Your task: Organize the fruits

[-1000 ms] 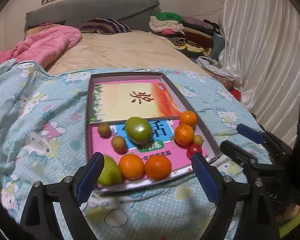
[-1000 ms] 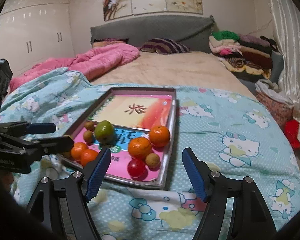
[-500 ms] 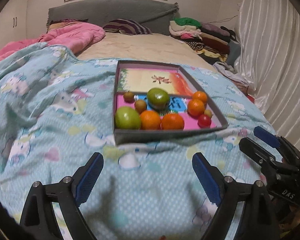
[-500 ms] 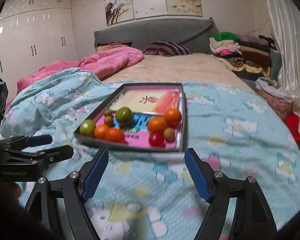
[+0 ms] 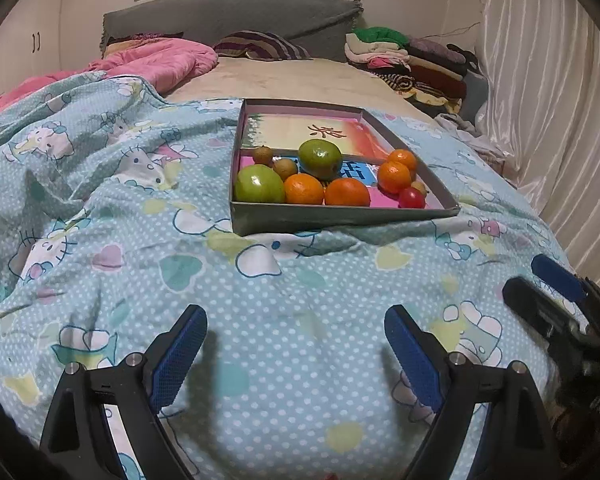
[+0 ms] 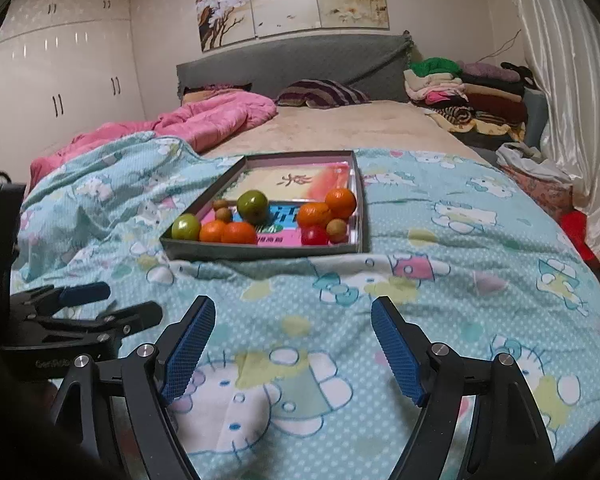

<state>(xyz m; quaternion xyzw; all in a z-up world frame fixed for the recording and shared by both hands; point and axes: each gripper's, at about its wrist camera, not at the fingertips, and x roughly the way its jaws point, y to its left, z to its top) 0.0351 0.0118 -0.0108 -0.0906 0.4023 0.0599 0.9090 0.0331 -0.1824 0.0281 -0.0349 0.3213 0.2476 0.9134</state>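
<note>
A grey shallow box tray (image 5: 340,216) (image 6: 260,250) sits on the blue patterned blanket. It holds two green apples (image 5: 259,184) (image 6: 253,207), several oranges (image 5: 304,189) (image 6: 340,202), small brown fruits (image 5: 263,154) and a red tomato (image 5: 411,198) (image 6: 314,235). My left gripper (image 5: 296,340) is open and empty, low over the blanket, well short of the tray. My right gripper (image 6: 292,332) is open and empty, also short of the tray. Each gripper shows at the edge of the other's view.
A pink quilt (image 6: 204,120) lies at the back left. A striped pillow (image 6: 320,94) rests by the grey headboard. Folded clothes (image 6: 460,88) are stacked at the back right. A white curtain (image 5: 560,100) hangs on the right, white wardrobes (image 6: 60,80) on the left.
Both grippers have pulled back and down from the tray, so it now looks smaller and farther away. Both stay open and empty. The fruits have not moved.
</note>
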